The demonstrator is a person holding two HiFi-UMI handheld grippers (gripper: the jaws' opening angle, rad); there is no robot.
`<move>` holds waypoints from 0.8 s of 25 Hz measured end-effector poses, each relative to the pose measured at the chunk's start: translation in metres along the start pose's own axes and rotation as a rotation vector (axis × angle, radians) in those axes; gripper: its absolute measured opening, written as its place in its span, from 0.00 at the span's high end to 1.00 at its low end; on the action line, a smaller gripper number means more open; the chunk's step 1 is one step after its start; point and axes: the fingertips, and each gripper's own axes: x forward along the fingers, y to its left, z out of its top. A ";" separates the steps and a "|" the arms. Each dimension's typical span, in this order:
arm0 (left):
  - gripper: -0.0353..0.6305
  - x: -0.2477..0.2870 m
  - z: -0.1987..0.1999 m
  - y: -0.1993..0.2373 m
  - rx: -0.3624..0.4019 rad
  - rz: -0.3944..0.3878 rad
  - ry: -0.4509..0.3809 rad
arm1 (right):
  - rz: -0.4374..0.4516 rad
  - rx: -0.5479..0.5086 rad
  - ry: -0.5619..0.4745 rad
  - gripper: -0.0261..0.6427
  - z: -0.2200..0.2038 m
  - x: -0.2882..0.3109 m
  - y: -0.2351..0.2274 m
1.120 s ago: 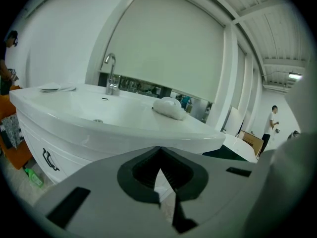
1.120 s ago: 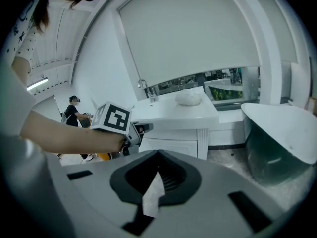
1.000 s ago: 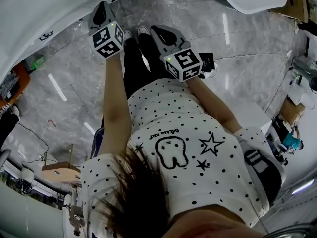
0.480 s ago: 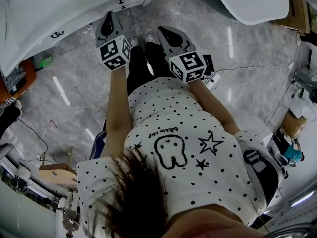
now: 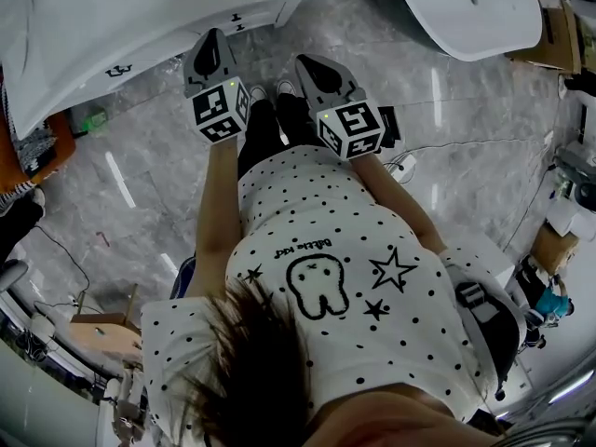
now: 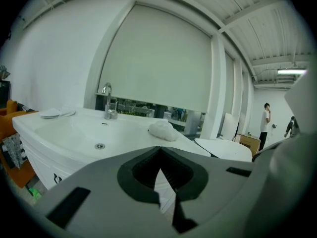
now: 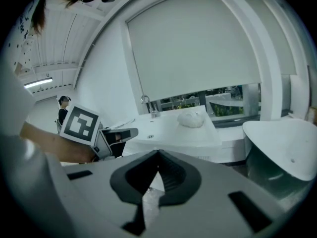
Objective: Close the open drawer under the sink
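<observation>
The white sink vanity (image 5: 140, 7) fills the top left of the head view, its front carrying small black handles (image 5: 119, 70). The drawer fronts look flush from here; none stands out. My left gripper (image 5: 212, 33) is shut and empty, held just short of the vanity front. My right gripper (image 5: 304, 61) is beside it to the right, also shut with nothing between the jaws. The left gripper view looks over the basin (image 6: 99, 133) with a faucet (image 6: 107, 103) and a white cloth (image 6: 161, 129). In the right gripper view the left gripper's marker cube (image 7: 81, 123) sits before the sink (image 7: 173, 130).
A large white tub (image 5: 466, 7) stands on the marble floor to the right of the vanity. An orange seat (image 5: 37, 147) and a green object (image 5: 86, 117) are at the left. Cardboard boxes (image 5: 549, 26) and a cable (image 5: 466, 142) lie at the right. A person (image 6: 266, 125) stands far off.
Both grippers have risen, staying shut. The head view now takes in more of the vanity top and its front, which was only at the frame's upper left edge before.
</observation>
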 end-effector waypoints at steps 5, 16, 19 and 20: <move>0.94 -0.004 0.010 -0.005 0.038 -0.031 -0.019 | -0.008 -0.010 -0.014 0.94 0.005 0.002 -0.003; 0.94 -0.022 0.019 -0.010 0.064 -0.059 -0.026 | 0.004 -0.036 -0.018 0.94 0.009 0.006 0.000; 0.94 -0.026 0.022 -0.011 0.065 -0.053 -0.032 | 0.003 -0.038 -0.024 0.94 0.010 0.005 -0.001; 0.94 -0.028 0.023 -0.012 0.067 -0.052 -0.036 | 0.002 -0.040 -0.026 0.94 0.010 0.004 -0.001</move>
